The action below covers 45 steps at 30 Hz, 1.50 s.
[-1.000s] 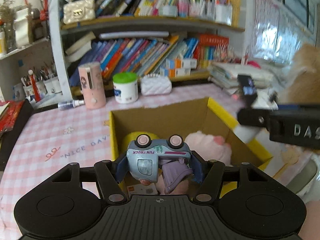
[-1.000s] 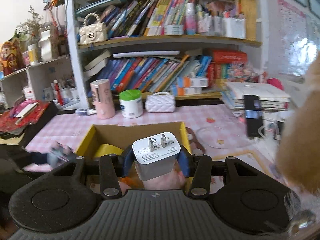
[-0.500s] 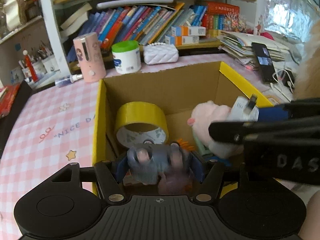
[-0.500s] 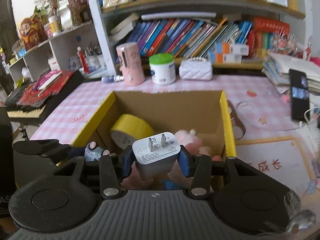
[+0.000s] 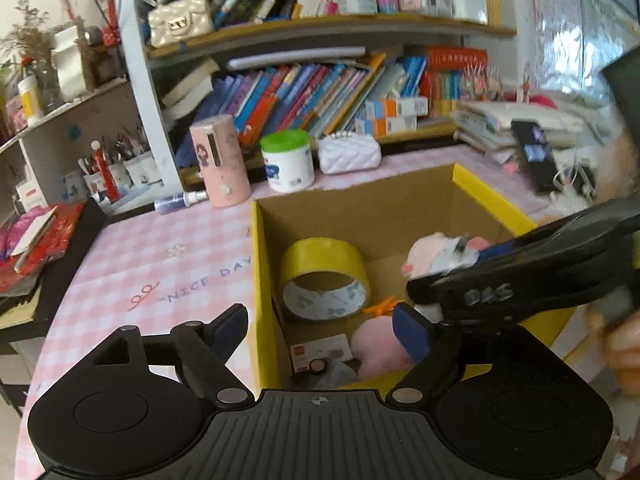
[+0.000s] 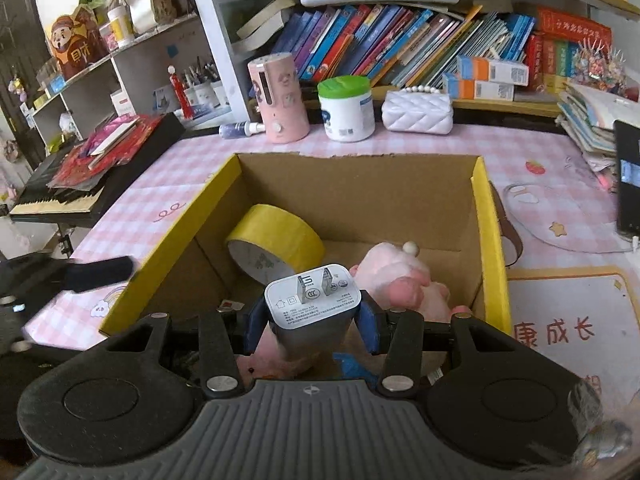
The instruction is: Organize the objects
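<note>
Left gripper: black ribbed housing, two round bosses, silver screws, blue pads. Right gripper: same build; pale embossed lettering on arm, right of frame.

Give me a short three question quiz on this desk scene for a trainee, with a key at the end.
1. True or false: the right gripper is shut on the white charger.
2. The yellow tape roll lies: A in the cardboard box, B in a drawer, C on the floor.
3. Fill in: the white jar beside the pink cylinder has a ___ lid.
Key: 1 true; 2 A; 3 green.
</note>
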### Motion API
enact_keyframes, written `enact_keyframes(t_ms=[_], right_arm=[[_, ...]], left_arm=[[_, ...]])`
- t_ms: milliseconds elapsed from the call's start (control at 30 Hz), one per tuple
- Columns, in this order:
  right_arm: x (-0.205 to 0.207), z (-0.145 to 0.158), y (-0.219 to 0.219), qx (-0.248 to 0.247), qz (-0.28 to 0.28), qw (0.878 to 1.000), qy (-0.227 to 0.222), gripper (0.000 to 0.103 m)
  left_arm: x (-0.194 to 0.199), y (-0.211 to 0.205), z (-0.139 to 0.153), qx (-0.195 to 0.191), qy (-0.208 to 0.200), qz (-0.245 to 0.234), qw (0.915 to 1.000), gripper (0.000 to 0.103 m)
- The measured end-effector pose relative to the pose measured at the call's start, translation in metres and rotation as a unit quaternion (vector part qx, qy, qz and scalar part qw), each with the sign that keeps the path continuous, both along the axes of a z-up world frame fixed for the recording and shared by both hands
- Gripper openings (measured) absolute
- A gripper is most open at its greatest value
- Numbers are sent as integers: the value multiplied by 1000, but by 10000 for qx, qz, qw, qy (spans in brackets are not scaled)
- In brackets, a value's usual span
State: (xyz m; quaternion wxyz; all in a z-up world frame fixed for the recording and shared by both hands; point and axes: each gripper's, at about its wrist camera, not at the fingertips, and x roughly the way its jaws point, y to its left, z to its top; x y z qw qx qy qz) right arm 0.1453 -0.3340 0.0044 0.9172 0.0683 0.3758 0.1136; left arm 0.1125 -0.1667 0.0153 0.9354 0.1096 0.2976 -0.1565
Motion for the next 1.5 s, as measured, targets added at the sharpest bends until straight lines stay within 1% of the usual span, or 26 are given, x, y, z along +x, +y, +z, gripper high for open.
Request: enact_keyframes(t_ms=[33, 133, 167, 233, 367, 433, 467, 533, 600, 667, 767, 833, 867, 967, 1067, 1133, 1167, 1233, 1267, 1300, 1367, 1500], right_arm=[[2, -2, 1, -22, 43, 10000, 49, 44], [8, -7, 10, -88, 325, 9992, 195, 45], [10, -8, 14, -146, 387, 9989, 230, 44], [11, -11, 18, -266, 390, 9986, 241, 44], [14, -19, 21, -216, 387, 9981, 430, 45], [14, -20, 21, -252, 345, 9983, 402, 51], [13, -20, 21, -248, 316, 9984, 395, 57], [11, -17, 21, -214, 285, 9989, 320, 58], [8, -15, 21, -235, 240, 9992, 225, 64], [4, -10, 21, -223, 198, 9995, 106, 66], [-8, -2, 20, -207, 52, 9997, -84, 66], [-18, 6, 21, -205, -75, 9994, -250, 69], [-24, 10, 22, -220, -155, 9990, -368, 73], [-43, 24, 27, -307, -429, 9957, -766, 74], [-62, 36, 35, -325, -727, 9918, -1001, 76], [-74, 41, 42, -380, -827, 9898, -1095, 83], [-81, 44, 47, -493, -905, 9877, -1173, 87], [-92, 47, 58, -676, -1029, 9836, -1322, 90], [-96, 49, 63, -734, -1084, 9821, -1356, 96], [-101, 49, 69, -780, -1158, 9808, -1358, 100], [-109, 47, 79, -824, -1266, 9802, -1280, 101], [-134, 32, 98, -810, -1488, 9812, -929, 103]], left_arm=[[-2, 3, 3, -70, -7, -3, 10000, 83], [-11, 9, 3, 7, -98, 161, 9998, 86], [-13, 12, 2, 14, -55, 236, 9997, 86], [-16, 20, 1, -46, 10, 380, 9993, 86], [-21, 34, 1, -199, 69, 758, 9969, 86], [-22, 40, 2, -245, 95, 930, 9953, 86], [-22, 44, 2, -231, 119, 1045, 9942, 88], [-23, 51, 1, -92, 134, 1344, 9908, 89], [-25, 58, -1, 38, 141, 1555, 9877, 89], [-26, 68, -1, 7, 141, 1733, 9848, 89], [-27, 83, 1, -168, 169, 2045, 9786, 90], [-27, 90, 4, -239, 164, 2253, 9739, 92], [-28, 92, 4, -197, 136, 2328, 9722, 92], [-33, 96, 6, -72, 35, 2298, 9732, 93], [-40, 104, 11, -215, 17, 2322, 9724, 94], [-46, 109, 15, -379, 25, 2353, 9712, 98], [-48, 111, 16, -428, -1, 2344, 9712, 100], [-54, 114, 19, -433, -30, 2346, 9711, 100], [-57, 115, 20, -415, -24, 2382, 9703, 101], [-59, 117, 20, -404, -17, 2398, 9700, 101], [-69, 120, 21, -436, -26, 2365, 9707, 101], [-90, 127, 22, -510, -60, 2258, 9728, 101]])
